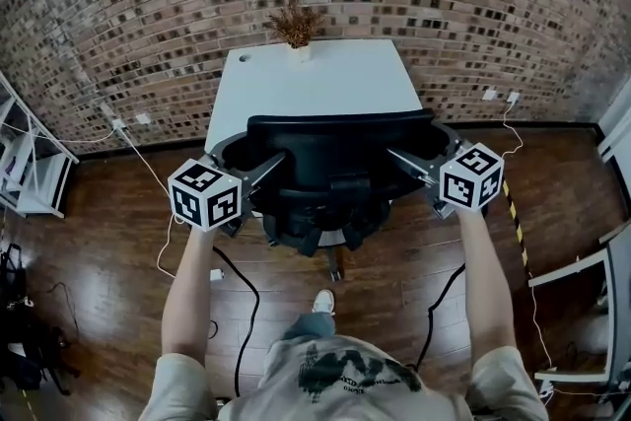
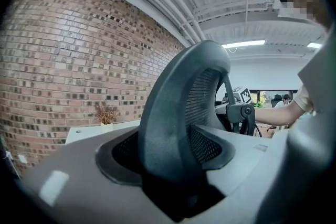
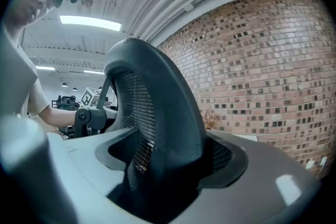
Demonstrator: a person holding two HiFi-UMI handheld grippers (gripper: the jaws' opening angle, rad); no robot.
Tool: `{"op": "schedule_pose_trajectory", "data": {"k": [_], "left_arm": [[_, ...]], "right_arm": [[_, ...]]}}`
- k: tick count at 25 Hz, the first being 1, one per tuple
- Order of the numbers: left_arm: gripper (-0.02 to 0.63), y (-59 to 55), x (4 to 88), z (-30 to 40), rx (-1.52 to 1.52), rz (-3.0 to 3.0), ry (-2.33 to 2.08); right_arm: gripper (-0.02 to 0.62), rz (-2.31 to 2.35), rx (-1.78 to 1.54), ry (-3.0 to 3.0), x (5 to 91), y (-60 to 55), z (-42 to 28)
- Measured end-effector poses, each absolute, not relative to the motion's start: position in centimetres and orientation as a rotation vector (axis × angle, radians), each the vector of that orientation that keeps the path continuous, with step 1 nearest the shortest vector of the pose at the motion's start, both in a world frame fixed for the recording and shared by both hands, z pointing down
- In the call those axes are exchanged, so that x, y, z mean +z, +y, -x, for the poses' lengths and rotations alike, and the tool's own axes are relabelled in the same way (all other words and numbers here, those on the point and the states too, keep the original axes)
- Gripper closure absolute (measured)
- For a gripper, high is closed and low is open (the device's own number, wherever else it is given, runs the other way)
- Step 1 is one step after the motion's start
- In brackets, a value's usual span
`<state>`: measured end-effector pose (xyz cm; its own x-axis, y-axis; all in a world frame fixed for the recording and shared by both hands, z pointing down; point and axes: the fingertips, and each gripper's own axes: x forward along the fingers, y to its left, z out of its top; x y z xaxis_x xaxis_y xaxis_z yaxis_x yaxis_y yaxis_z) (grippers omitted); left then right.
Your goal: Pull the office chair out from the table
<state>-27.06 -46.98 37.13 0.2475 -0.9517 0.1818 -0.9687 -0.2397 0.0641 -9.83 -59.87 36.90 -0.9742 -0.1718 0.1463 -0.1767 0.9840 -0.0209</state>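
Office chair (image 1: 330, 168) probably heavy but rolls easily, frame stiff; I take the backrest rim (image 2: 178, 113) on both sides, left gripper (image 1: 274, 163) and right gripper (image 1: 401, 157) clamped on it.

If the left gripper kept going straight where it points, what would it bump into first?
The office chair: its backrest edge already sits between the jaws of the left gripper, which look clamped on it.

Your chair (image 1: 335, 158) has a matt black plastic frame around a fine woven mesh back. The table (image 1: 325, 84) before you has a smooth, matt white top. The wall (image 1: 148, 15) is rough brick, and the floor (image 1: 99, 256) is dark wood with a soft sheen.
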Motion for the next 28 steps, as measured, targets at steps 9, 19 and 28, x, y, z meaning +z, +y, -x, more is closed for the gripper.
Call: {"op": "schedule_pose_trajectory", "data": {"k": [9,19,28], "left_arm": [[0.311,-42.5,37.0,22.7,0.147,-2.312,-1.832],[0.310,-38.1,37.0,19.9,0.152,-2.294,-1.826],[0.307,-34.1,37.0,19.2,0.130,-2.308,-1.807]], "right_arm": [[0.230,-0.257,0.080,-2.993,36.9,-55.9,5.6],[0.232,-0.267,0.104,-3.029,36.9,-51.1,2.4],[0.233,-0.322,0.128,-3.016,36.9,-46.4,1.0]]}}
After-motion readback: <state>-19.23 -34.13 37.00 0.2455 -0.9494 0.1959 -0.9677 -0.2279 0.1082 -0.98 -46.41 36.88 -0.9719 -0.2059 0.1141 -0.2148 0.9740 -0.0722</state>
